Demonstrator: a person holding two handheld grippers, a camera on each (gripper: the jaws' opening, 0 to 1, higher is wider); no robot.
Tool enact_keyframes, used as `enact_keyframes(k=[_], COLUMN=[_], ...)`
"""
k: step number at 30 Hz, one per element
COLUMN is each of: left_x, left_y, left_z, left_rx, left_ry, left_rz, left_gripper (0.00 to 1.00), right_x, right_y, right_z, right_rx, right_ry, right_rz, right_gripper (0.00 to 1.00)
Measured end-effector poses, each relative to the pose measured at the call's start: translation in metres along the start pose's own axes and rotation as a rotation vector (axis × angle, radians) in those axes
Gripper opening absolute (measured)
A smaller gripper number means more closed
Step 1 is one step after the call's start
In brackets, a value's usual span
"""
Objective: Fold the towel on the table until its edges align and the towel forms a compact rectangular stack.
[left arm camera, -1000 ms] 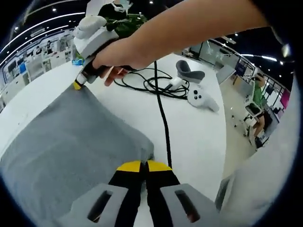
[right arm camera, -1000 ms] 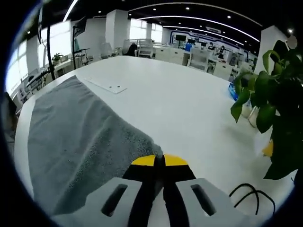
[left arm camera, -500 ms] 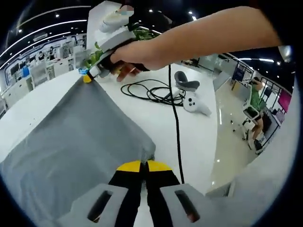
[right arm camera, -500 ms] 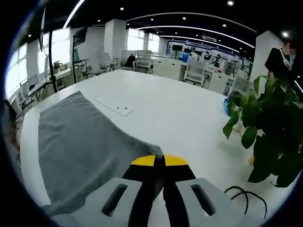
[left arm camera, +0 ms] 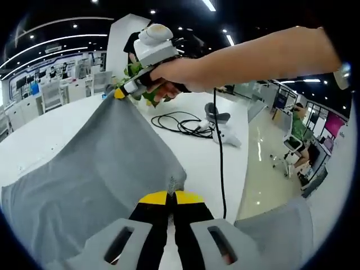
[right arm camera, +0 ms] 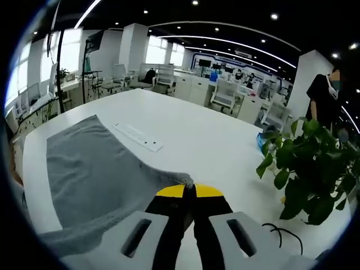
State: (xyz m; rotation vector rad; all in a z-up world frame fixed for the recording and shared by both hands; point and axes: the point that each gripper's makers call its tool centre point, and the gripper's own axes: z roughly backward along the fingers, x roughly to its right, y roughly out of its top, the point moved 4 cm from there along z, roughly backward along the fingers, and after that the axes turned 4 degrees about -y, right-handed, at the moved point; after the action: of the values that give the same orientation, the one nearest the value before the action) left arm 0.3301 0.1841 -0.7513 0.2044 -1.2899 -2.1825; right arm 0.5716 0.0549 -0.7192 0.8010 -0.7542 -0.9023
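Note:
A grey towel (left arm camera: 95, 169) hangs lifted off the white table (left arm camera: 39, 132), stretched between my two grippers. My left gripper (left arm camera: 170, 197) is shut on the towel's near corner. In the left gripper view my right gripper (left arm camera: 121, 93), held in a person's hand, pinches the far corner higher up. In the right gripper view the right gripper (right arm camera: 188, 191) is shut on a corner of the grey towel (right arm camera: 84, 169), which slopes down to the white table (right arm camera: 185, 135).
A black cable coil (left arm camera: 180, 121), a grey stand (left arm camera: 216, 111) and a white controller (left arm camera: 228, 135) lie on the table's far side. A potted green plant (right arm camera: 312, 169) stands to the right. A flat white plate (right arm camera: 138, 136) lies past the towel. Desks and chairs fill the office behind.
Both grippers have risen, still shut on the towel corners. The towel's held edge has come up off the table, and the right gripper now sits higher in the left gripper view.

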Motion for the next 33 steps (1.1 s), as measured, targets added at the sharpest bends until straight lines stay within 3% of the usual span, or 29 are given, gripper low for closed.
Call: enact_keyframes(k=[6, 14, 25, 33], left_x=[-0.014, -0.024, -0.046, -0.072], left_y=[0.003, 0.005, 0.007, 0.004], left_z=[0.031, 0.053, 0.078, 0.101], left_rx=[0.049, 0.086, 0.157, 0.198], left_ry=[0.008, -0.015, -0.04, -0.018], left_rz=[0.013, 0.0, 0.012, 0.046], left_gripper=[0.02, 0.02, 0.02, 0.02], right_x=[-0.017, -0.037, -0.051, -0.068], right_y=[0.024, 0.045, 0.073, 0.093], right_z=[0.008, 0.012, 0.002, -0.009], right_rx=[0.009, 0.018, 0.025, 0.033], right_ry=[-0.02, -0.042, -0.084, -0.092], right_rz=[0.016, 0.035, 0.03, 0.051], right_gripper=[0.02, 0.02, 0.02, 0.02])
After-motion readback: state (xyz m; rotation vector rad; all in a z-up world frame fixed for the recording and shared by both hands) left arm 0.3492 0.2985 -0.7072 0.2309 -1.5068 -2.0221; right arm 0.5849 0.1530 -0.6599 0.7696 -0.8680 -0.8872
